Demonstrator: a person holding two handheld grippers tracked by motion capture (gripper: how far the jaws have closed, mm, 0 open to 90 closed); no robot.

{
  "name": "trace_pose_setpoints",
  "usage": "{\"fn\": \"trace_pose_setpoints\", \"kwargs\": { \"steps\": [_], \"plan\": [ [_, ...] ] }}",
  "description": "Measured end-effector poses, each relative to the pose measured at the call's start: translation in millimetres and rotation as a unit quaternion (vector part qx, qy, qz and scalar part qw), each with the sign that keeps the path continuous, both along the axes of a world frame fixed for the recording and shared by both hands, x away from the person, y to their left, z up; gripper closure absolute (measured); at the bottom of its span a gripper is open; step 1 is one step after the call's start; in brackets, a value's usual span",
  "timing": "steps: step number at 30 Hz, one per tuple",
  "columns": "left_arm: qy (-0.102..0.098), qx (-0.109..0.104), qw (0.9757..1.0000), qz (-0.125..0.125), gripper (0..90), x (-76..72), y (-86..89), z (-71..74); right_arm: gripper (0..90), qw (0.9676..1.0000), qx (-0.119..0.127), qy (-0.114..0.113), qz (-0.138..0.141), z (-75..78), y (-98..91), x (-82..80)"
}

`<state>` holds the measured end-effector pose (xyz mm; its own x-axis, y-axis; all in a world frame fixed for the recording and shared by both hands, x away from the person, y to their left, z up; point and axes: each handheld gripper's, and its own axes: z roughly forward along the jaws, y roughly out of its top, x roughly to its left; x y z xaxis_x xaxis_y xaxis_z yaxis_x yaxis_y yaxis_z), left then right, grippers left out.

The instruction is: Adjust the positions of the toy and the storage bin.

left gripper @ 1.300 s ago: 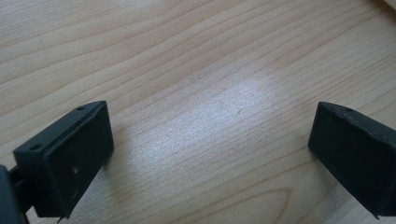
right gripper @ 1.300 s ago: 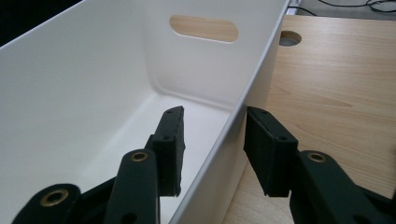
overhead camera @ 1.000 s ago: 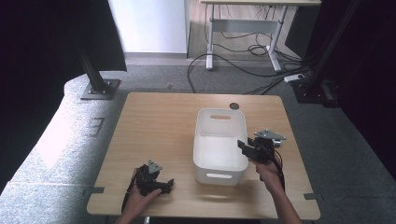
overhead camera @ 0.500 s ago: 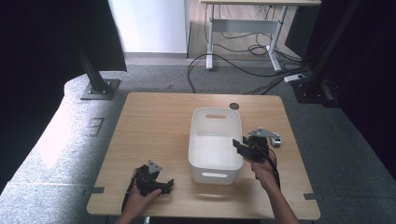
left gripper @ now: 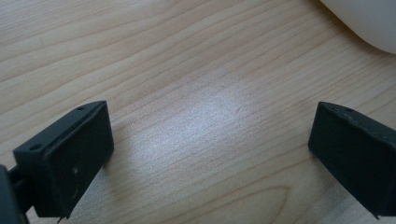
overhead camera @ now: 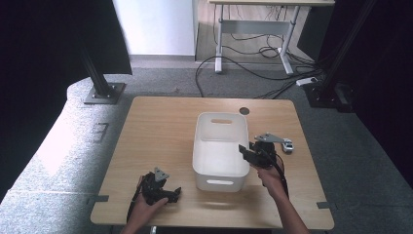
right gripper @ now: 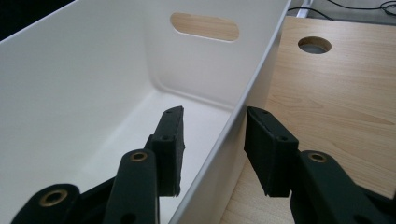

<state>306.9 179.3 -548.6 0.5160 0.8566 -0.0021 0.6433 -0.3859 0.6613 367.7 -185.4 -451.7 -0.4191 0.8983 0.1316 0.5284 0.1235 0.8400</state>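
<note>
**Bin gripped by its right wall**

Bin (overhead camera: 220,146) sits mid-table (overhead camera: 160,126), slightly toward 3 o'clock. R gripper (overhead camera: 249,155) straddles the bin's 3 o'clock wall, one jaw inside, one outside, closed about as far as they go on the rim (right gripper: 261,70). L gripper (overhead camera: 168,192) rests at 7 o'clock w/ jaws wide apart over bare wood, nothing between. Bin looks empty, thin plastic: prob. light, smooth, wall may flex under a one-sided pinch. Better hold: rim near a handle slot (right gripper: 204,26), or both sides.

We list: bin (overhead camera: 219,146) mid-tabletop (overhead camera: 160,131); right gripper (overhead camera: 253,155) straddling its right wall; left gripper (overhead camera: 168,192) near front-left corner.
</note>
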Motion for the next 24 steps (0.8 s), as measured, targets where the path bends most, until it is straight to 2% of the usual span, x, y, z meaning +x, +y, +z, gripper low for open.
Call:
{"fn": "trace_pose_setpoints", "kwargs": {
  "steps": [17, 19, 20, 24],
  "plan": [
    [0.000, 0.000, 1.0000, -0.001, 0.0, -0.5, 0.4, 0.1, 56.0, 1.0000, 0.000, -0.001, 0.003, -0.2, 6.0, 2.5],
    [0.000, 0.001, 1.0000, -0.001, 0.0, -0.6, 0.4, 0.1, 54.1, 1.0000, -0.002, -0.002, 0.004, -0.2, 5.4, 2.7],
    [0.000, 0.001, 1.0000, -0.001, 0.1, -0.7, 0.5, 0.1, 48.1, 1.0000, -0.002, -0.009, 0.002, -0.7, 4.4, 1.9],
    [0.000, 0.000, 1.0000, -0.001, 0.1, -0.7, 0.6, 0.1, 37.0, 0.9993, 0.007, -0.036, -0.010, 4.2, -3.3, -4.7]
  ]
}}
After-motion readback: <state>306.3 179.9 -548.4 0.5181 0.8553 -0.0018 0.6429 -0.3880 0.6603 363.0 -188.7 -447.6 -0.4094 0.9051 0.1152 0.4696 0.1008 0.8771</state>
